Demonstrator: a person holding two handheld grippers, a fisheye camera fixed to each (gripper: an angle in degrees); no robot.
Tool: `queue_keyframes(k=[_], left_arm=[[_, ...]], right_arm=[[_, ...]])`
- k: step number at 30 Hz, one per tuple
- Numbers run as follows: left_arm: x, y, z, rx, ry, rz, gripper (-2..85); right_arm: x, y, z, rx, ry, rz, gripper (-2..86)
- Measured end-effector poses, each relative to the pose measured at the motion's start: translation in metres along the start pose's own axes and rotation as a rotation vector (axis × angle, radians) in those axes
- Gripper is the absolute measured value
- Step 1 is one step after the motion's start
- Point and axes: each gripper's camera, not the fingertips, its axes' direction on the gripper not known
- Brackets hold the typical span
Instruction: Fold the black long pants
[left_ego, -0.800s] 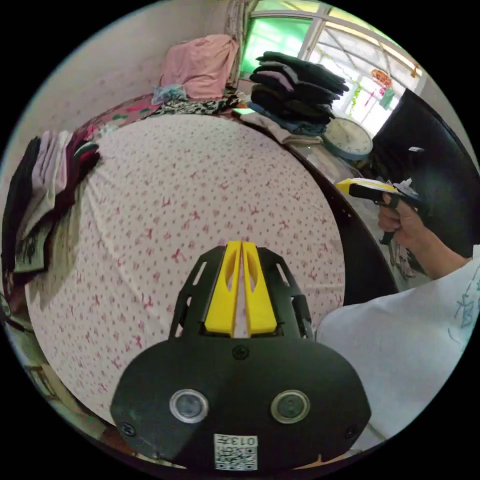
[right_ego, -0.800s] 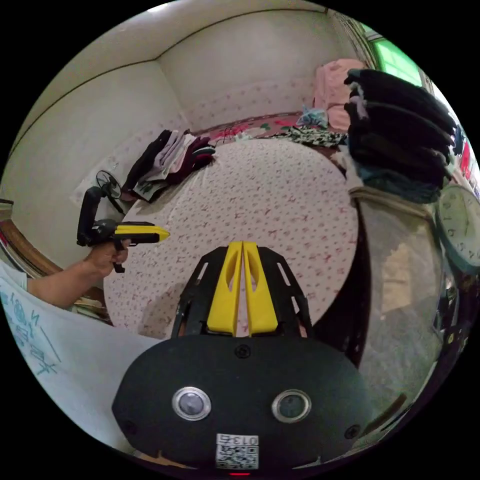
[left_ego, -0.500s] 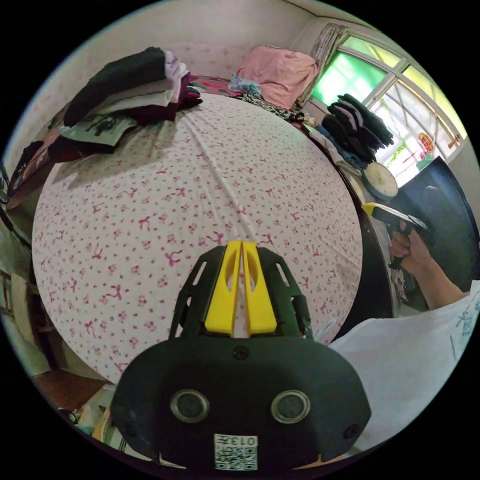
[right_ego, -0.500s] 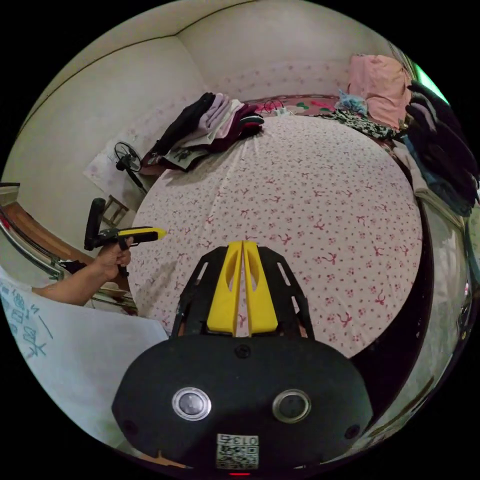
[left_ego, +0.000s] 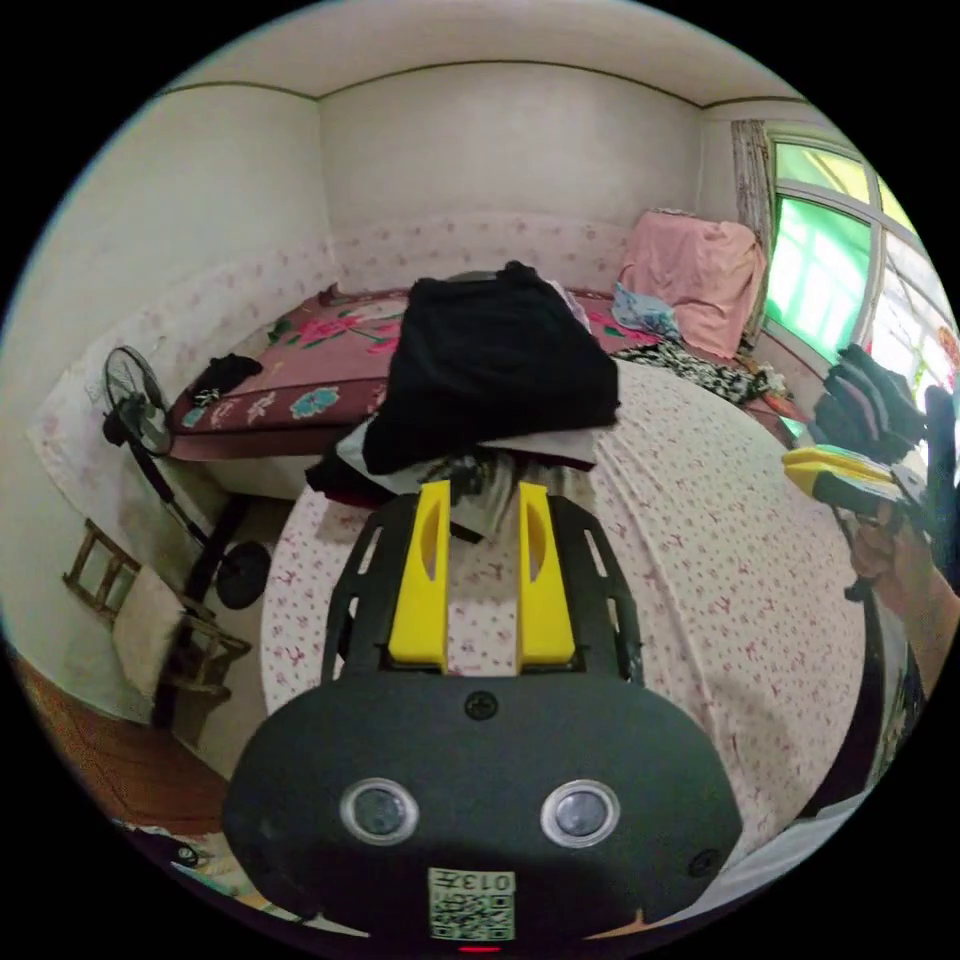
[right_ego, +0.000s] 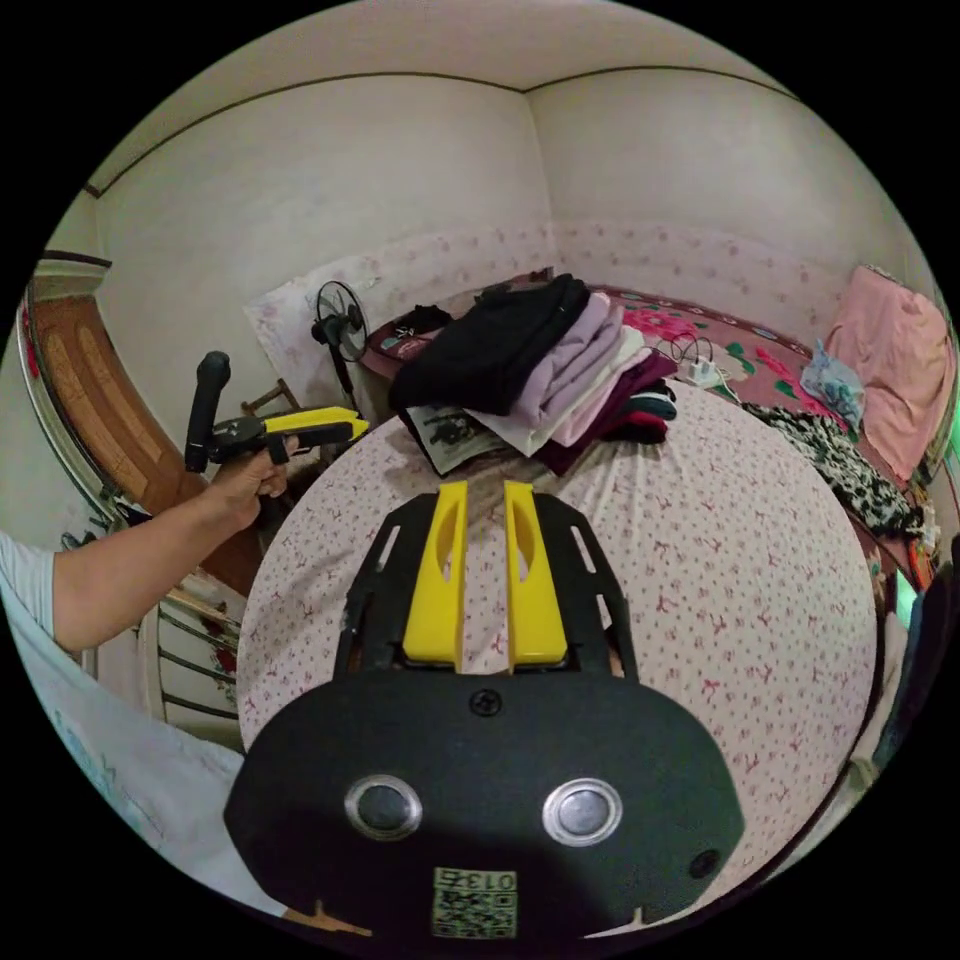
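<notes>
- Left tongs (left_ego: 482, 500): the jaws now stand spread with a clear gap and hold nothing; in the two earlier frames they were pressed together. The tips point at the foot of the stack of folded clothes (left_ego: 480, 440).
- Right tongs (right_ego: 477, 500): also parted now, by a narrower gap, and empty; earlier they were closed. They aim at the same stack from farther off, over the patterned bedsheet (right_ego: 700, 600).
- Black garment (left_ego: 495, 380): it lies on top of the stack; judged to be the black long pants, though its shape cannot be confirmed. In the right gripper view it is the dark top layer (right_ego: 490, 345) above the lilac and white pieces.
- Views: both have swung from the open sheet toward the stack since the earlier frames; this is camera movement, and the stack itself has not shifted.
- Reading: opening both tongs while turning to the stack suggests a pick-up is being prepared; folding has not yet begun, and the sheet nearer the person than the stack offers the spreading area.
</notes>
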Motion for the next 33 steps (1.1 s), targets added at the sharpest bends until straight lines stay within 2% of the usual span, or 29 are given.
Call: queue_keyframes(k=[2,4,11,13,17,19,21,24,26,28,31,33], left_arm=[[-0.031,-0.027,0.0,0.033,-0.068,-0.06,12.2],[-0.055,-0.043,0.005,0.019,-0.062,-0.098,13.5],[-0.126,-0.07,0.015,-0.054,0.157,-0.326,18.7],[-0.133,-0.072,0.011,-0.073,0.159,-0.339,17.6],[-0.141,-0.082,-0.015,-0.116,0.189,-0.376,5.7],[-0.137,-0.088,-0.044,-0.047,0.162,-0.342,3.0],[-0.133,-0.095,-0.078,0.036,0.183,-0.29,1.9],[-0.13,-0.097,-0.156,0.245,0.321,-0.228,0.9],[-0.119,-0.087,-0.232,0.422,0.424,-0.064,0.3],[-0.108,-0.068,-0.283,0.522,0.469,0.077,0.0],[-0.09,-0.022,-0.33,0.525,0.476,0.203,-0.2],[-0.075,0.009,-0.326,0.395,0.494,0.257,-0.3]], right_arm=[[-0.006,-0.031,0.022,0.009,-0.029,-0.029,7.9],[-0.011,-0.059,0.044,0.008,-0.035,-0.046,8.8],[-0.024,-0.143,0.114,-0.068,-0.098,-0.061,10.5],[-0.035,-0.157,0.127,-0.115,-0.147,-0.079,9.2],[-0.057,-0.186,0.133,-0.204,-0.076,-0.088,3.5],[-0.069,-0.2,0.11,-0.128,-0.109,-0.114,2.8],[-0.091,-0.22,0.058,0.037,-0.109,-0.16,2.2],[-0.106,-0.236,-0.021,0.228,-0.154,-0.178,2.0],[-0.111,-0.228,-0.078,0.358,-0.231,-0.206,1.9],[-0.123,-0.204,-0.134,0.478,-0.302,-0.311,1.9],[-0.153,-0.133,-0.198,0.562,-0.372,-0.512,1.9],[-0.172,-0.072,-0.204,0.437,-0.441,-0.521,1.9]])
